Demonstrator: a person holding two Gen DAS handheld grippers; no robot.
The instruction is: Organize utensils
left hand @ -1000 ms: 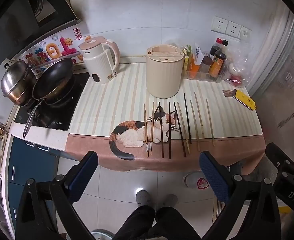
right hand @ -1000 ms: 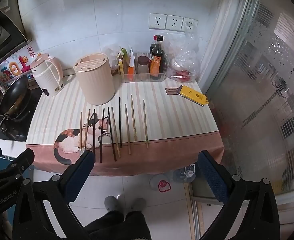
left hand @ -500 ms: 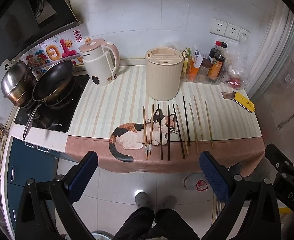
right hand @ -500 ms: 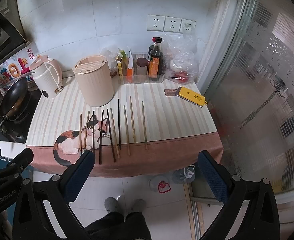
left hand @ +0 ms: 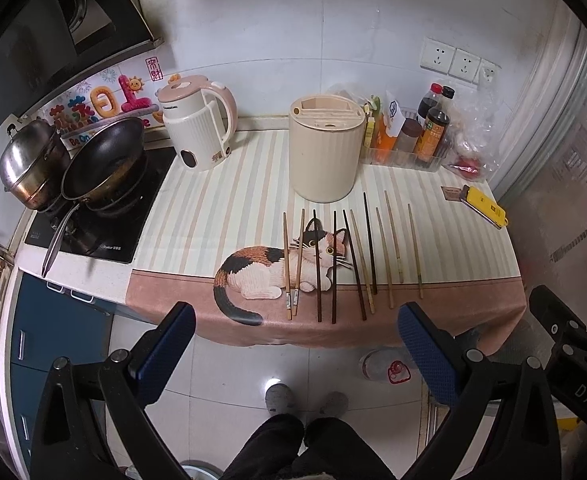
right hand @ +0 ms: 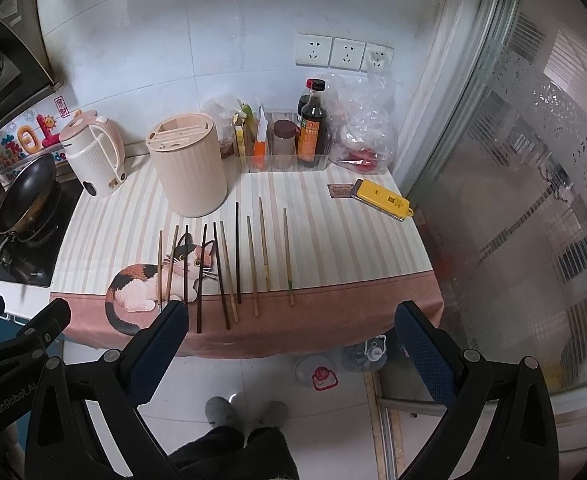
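Several chopsticks [left hand: 349, 256] [right hand: 229, 264], some dark and some pale wood, lie side by side on the striped cat-print cloth [left hand: 221, 216] near the counter's front edge. Behind them stands a cream ribbed utensil holder [left hand: 325, 148] [right hand: 187, 164] with slots in its top. My left gripper [left hand: 295, 344] is open and hangs above the floor in front of the counter, short of the chopsticks. My right gripper [right hand: 289, 344] is open too, level with the counter's front edge, nothing between its blue pads. A person's legs and grey slippers [left hand: 305, 400] show below.
A pink-and-white kettle [left hand: 197, 132] stands left of the holder. A wok [left hand: 101, 164] and steel pot [left hand: 29, 164] sit on the hob. Sauce bottles in a clear tray [right hand: 293, 136], a plastic bag [right hand: 361, 128] and a yellow box [right hand: 383, 200] are at the back right. A frosted glass door [right hand: 513, 200] stands on the right.
Both views have shifted slightly: the counter and chopsticks sit a little higher and farther in the frame. Nothing on the counter has moved. Both grippers stay open.
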